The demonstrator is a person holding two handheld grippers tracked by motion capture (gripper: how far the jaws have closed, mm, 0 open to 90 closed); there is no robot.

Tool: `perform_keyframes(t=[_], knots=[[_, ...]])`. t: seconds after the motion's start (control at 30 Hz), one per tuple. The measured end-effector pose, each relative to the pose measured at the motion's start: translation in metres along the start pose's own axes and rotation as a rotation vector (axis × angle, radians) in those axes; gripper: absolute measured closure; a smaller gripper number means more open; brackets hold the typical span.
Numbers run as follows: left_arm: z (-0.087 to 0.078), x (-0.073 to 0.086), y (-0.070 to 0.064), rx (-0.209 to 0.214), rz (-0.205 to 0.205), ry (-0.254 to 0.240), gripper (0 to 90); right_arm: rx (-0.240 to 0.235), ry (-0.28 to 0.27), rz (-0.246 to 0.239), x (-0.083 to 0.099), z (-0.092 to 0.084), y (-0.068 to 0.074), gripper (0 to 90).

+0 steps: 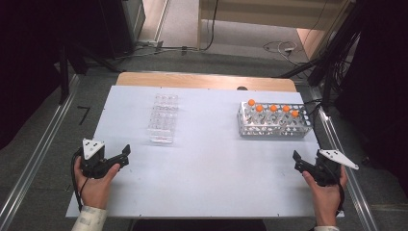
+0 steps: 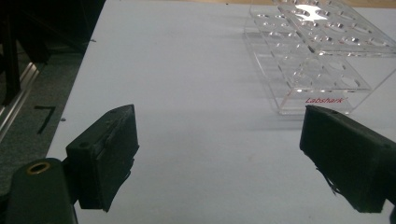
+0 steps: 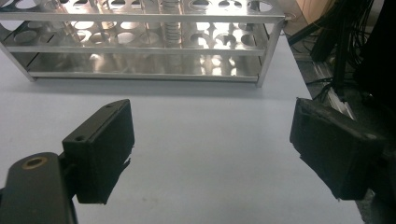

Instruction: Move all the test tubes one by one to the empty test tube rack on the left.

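High view: bare bench (image 1: 211,168) is seen between left gripper (image 1: 122,156) at 8 o'clock and right gripper (image 1: 297,161) at 4; both are spread wide, empty, near the side edges.

left gripper (image 1: 122,156) jaws apart, right gripper (image 1: 299,162) jaws apart

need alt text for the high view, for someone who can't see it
A person holds an open left claw and open right claw low over a white table. Farther back stand a clear acrylic tube rack and a metal rack of orange-capped tubes.
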State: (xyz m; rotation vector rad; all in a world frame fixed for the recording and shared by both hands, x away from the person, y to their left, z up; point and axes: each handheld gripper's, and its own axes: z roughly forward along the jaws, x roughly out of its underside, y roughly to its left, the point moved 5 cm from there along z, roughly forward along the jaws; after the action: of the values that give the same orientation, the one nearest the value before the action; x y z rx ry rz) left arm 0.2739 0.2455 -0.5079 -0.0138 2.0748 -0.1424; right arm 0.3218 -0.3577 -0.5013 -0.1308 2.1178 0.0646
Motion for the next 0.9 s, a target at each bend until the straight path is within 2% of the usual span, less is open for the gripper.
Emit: perform_keyframes(t=[0.13,0.5,0.73,0.9], knots=[[0.002,0.001,-0.001,0.029,-0.016,0.006,11.5,-0.005,0.004,-0.018,-0.005,0.007,0.004,12.8],[0.001,0.000,0.000,0.019,-0.015,-0.006,11.6,-0.015,-0.018,-0.041,-0.028,0.026,0.007,15.5],[0.000,0.000,0.000,0.016,-0.015,-0.012,11.6,-0.005,-0.032,-0.040,-0.039,0.035,0.006,18.0],[0.000,0.000,0.001,0.011,-0.017,-0.012,11.8,-0.018,-0.043,-0.042,-0.048,0.040,0.008,20.6]])
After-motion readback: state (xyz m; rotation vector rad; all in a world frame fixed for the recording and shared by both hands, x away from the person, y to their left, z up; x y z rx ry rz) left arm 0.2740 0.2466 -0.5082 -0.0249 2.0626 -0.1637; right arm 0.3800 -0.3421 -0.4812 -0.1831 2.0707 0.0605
